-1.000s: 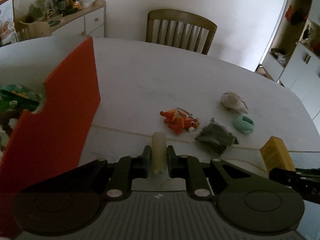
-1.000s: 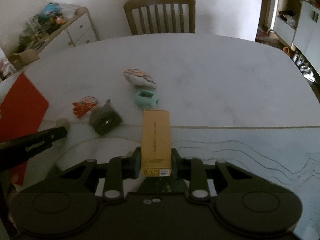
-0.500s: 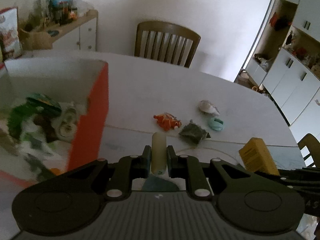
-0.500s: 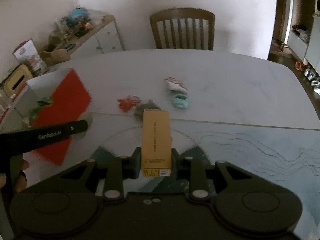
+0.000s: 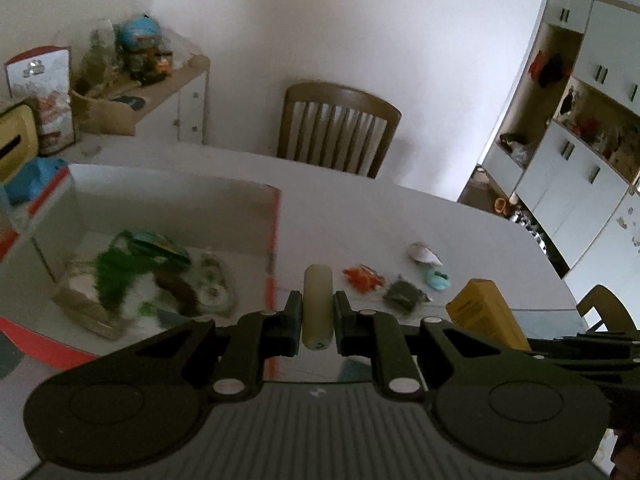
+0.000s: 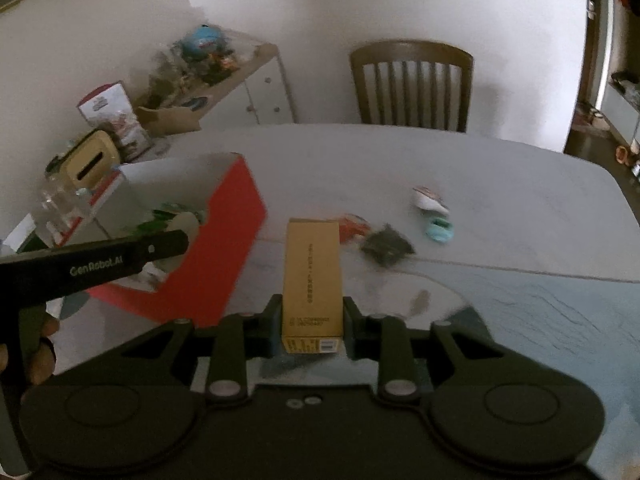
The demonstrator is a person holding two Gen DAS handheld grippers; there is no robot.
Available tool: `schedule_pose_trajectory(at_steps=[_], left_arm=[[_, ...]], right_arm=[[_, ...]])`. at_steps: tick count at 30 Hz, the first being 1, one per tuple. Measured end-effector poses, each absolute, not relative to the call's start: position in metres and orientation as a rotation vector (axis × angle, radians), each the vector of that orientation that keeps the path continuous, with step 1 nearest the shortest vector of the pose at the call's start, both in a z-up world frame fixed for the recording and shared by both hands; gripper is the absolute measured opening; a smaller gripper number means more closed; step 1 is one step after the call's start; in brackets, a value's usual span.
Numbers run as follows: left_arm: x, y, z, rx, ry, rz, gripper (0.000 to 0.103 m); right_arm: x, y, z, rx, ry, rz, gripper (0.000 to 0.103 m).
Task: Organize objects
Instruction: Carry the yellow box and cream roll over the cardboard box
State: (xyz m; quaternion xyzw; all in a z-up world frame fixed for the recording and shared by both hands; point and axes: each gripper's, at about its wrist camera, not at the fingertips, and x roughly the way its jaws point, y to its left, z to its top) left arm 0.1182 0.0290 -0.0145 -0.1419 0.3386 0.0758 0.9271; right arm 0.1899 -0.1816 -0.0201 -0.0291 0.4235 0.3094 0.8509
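Red box (image 5: 273, 240): open-topped, on the table (image 5: 360, 216) at left, already holding a green-and-white clutter of items. A second ago the left wrist view showed only its red side wall from low down; now the camera looks over the rim into the interior, so both hands have lifted and swung toward it. Judgement: both loads are in transit to the box, with release over the opening the step ahead.

Yellow carton (image 6: 312, 276): pinched at its near end by the right gripper (image 6: 312, 320), jaws partly spread to its width, far end pointing at the table.

Pale cylinder (image 5: 318, 304): clamped upright in the left gripper (image 5: 317, 320), jaws nearly pressed together on it, just beside the box's near corner.

Left on the table, well apart from the box: orange toy (image 5: 362, 278), dark packet (image 5: 404, 294), teal piece (image 5: 437, 280), white-patterned piece (image 5: 424, 254).
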Motion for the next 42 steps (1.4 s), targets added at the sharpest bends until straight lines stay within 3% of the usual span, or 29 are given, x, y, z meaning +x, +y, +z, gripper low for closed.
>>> schedule_pose_trajectory(at_steps=[21,42], left_arm=[[0.095,0.163,-0.010,-0.273,0.673,0.258,0.016],[0.181,0.232,-0.067,-0.239,0.813,0.277,0.016]], right_arm=[[0.169,-0.048,-0.011,-0.133,0.856,0.723,0.027],[0.218,0.057,-0.071,-0.229,0.961,0.655,0.027]])
